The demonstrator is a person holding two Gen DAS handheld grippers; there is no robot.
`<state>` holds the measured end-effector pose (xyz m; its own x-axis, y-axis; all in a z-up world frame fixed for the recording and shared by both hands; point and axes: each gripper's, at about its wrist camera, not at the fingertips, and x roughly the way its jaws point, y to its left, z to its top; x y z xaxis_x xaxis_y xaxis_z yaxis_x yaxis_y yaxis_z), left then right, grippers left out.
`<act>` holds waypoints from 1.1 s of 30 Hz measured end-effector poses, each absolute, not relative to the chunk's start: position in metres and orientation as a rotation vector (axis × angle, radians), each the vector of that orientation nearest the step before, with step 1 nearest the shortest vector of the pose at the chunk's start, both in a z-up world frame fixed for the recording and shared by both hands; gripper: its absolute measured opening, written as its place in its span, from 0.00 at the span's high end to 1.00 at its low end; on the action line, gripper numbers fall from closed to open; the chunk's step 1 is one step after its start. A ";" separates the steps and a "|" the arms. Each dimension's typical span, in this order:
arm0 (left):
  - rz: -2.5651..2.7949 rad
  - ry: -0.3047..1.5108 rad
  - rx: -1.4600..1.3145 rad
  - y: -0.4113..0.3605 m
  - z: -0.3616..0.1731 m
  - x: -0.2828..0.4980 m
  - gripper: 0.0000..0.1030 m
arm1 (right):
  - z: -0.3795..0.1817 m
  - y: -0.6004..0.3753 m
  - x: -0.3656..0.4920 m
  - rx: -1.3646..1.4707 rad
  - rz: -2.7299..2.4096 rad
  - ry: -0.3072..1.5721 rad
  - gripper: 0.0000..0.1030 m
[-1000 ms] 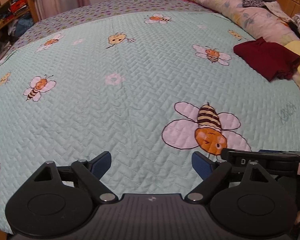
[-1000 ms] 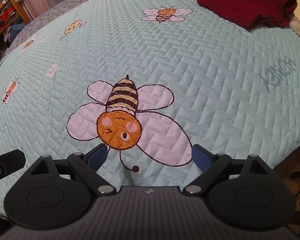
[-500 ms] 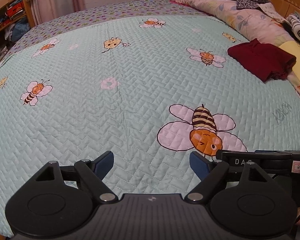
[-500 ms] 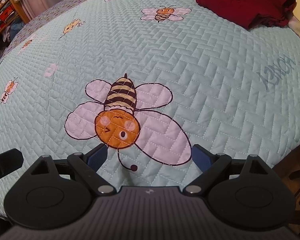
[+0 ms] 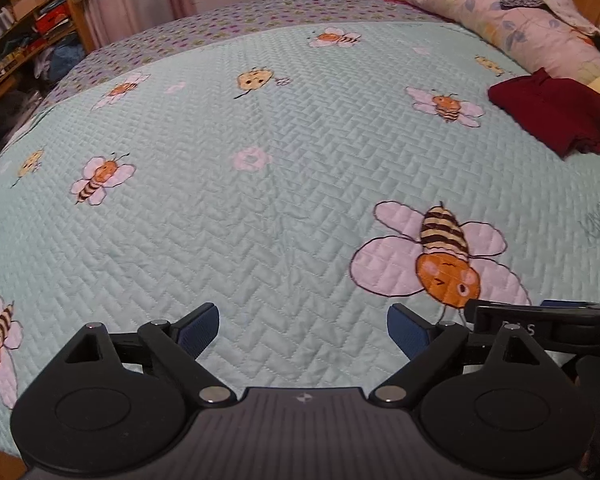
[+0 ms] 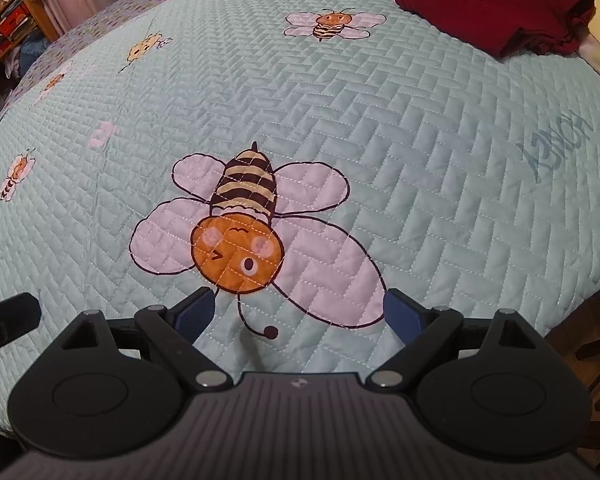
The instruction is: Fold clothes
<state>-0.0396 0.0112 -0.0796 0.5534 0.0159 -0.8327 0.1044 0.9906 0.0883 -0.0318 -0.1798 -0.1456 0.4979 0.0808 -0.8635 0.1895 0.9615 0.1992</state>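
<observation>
Our left tool (image 5: 303, 330) had tipped up a little. Both tools, right tool (image 6: 298, 314) too, were spread apart and empty. The red shirt (image 6: 492, 8) lay folded far ahead, right, on the bed (image 5: 260, 220).

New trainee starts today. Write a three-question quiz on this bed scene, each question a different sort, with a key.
1. True or false: the left gripper holds the dark red garment.
2. In the right wrist view, the dark red garment lies: A) between the jaws, B) at the far right of the quilt, C) off the bed.
3. Fill in: the big printed insect just ahead of the right gripper is a ____.

Key:
1. False; its jaws stand open and empty.
2. B
3. Bee
</observation>
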 end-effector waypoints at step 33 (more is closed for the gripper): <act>-0.046 1.016 0.117 0.015 -0.085 -0.036 0.18 | -0.148 -0.177 -0.031 0.281 -0.064 1.063 0.11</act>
